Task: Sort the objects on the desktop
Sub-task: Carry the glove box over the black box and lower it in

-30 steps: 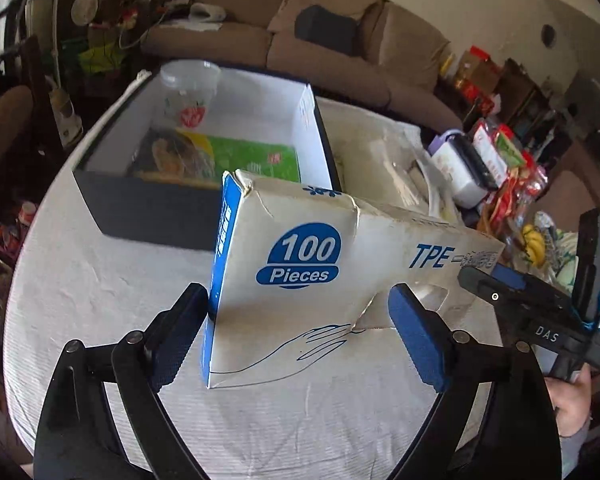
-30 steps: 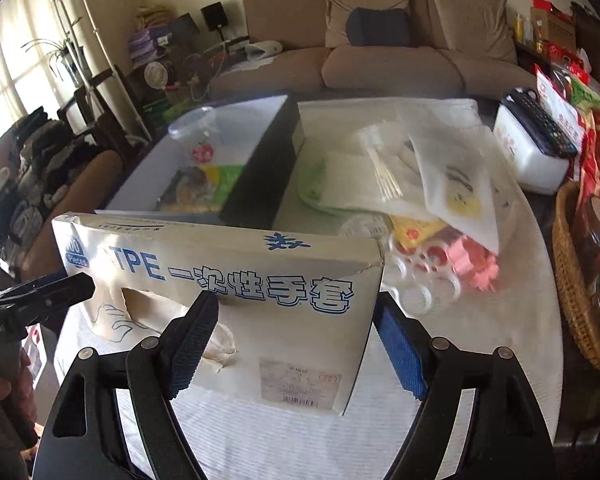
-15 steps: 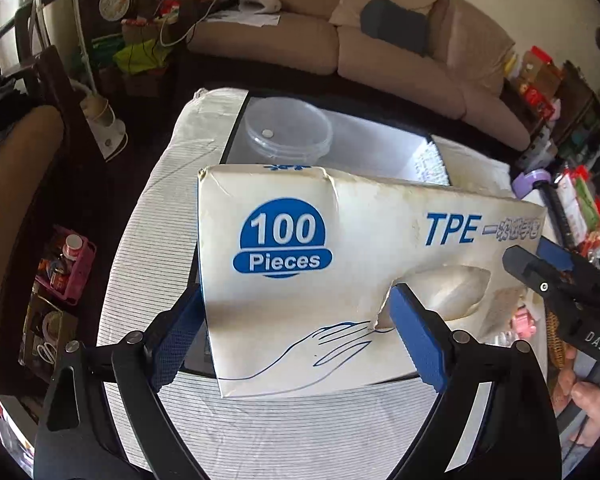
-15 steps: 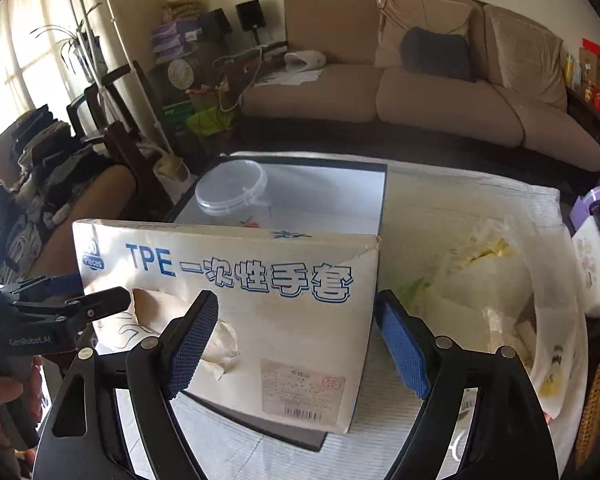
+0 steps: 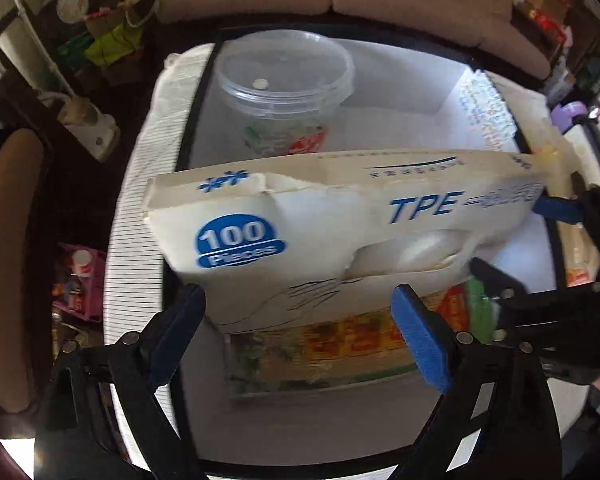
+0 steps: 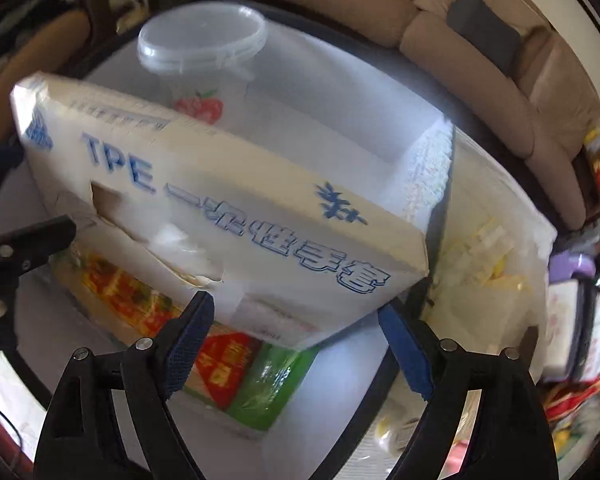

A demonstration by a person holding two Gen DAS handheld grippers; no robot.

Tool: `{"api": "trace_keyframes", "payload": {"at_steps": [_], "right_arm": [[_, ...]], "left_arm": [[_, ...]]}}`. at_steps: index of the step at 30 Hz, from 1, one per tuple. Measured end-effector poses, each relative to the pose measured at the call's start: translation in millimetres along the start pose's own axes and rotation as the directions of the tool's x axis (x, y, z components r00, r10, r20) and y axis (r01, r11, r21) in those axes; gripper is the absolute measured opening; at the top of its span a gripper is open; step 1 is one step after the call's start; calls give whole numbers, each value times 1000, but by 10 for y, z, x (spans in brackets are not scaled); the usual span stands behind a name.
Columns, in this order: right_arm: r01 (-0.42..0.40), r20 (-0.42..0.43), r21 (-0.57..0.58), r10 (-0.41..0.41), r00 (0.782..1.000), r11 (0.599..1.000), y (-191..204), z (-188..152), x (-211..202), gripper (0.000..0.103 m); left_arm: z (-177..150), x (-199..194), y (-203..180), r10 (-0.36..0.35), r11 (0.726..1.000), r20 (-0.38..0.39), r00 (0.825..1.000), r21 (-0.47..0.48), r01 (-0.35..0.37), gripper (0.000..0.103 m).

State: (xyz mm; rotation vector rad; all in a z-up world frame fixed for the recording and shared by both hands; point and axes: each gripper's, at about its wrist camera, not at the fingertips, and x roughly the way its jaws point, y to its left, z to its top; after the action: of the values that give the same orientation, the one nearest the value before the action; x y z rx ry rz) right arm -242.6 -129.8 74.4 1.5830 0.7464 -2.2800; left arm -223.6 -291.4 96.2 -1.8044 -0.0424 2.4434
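A white and blue glove box marked "100 Pieces" [image 5: 320, 236] hangs over the black-walled storage box [image 5: 188, 120]; it also shows in the right wrist view [image 6: 220, 208]. My left gripper [image 5: 298, 332] holds one end of the glove box between its blue pads. My right gripper [image 6: 296, 340] holds the other end. Inside the storage box stand a clear lidded plastic tub [image 5: 284, 80] at the far end and a flat colourful food packet [image 5: 340, 348] under the glove box.
The storage box sits on a white striped tablecloth [image 5: 132, 220]. Plastic bags [image 6: 484, 264] and snack packets [image 6: 588, 320] lie to its right. A brown sofa [image 6: 480, 52] stands behind the table, and a chair [image 5: 12, 240] is at the left.
Both grippers have carried the glove box from the table in front of the storage box up and over it, and it now tilts down into the box above the food packet.
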Motion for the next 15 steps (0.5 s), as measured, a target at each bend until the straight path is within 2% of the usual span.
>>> {"api": "trace_keyframes", "payload": {"at_steps": [2,4,6,11,13,15], "right_arm": [[21,-22,-38,-22,1000,999,23,29,31,87],[12,-30,-40,-13,999,999,-8,36,27,87],[-8,-24,-33,7,1000,999,-80,36,-12,87],[-71,77,48,67,995,996,-336,113,-210,87],[-119,128,71,109,986,990,-398,201,-248,87],[-134,140,94,120,983,986,-456,289,-214,87]], "left_arm": [[34,21,-27,-1,1000,-21,1000,-2,1,93],[42,-34,-58,26,999,12,1000,19,-26,93],[31,-144,-2,-6,1000,60,998,-8,7,93],[44,-399,232,-112,986,215,970,-101,136,94],[169,-435,250,-96,987,256,962,-101,125,94],[329,-430,239,-89,990,267,960,-82,114,94]]}}
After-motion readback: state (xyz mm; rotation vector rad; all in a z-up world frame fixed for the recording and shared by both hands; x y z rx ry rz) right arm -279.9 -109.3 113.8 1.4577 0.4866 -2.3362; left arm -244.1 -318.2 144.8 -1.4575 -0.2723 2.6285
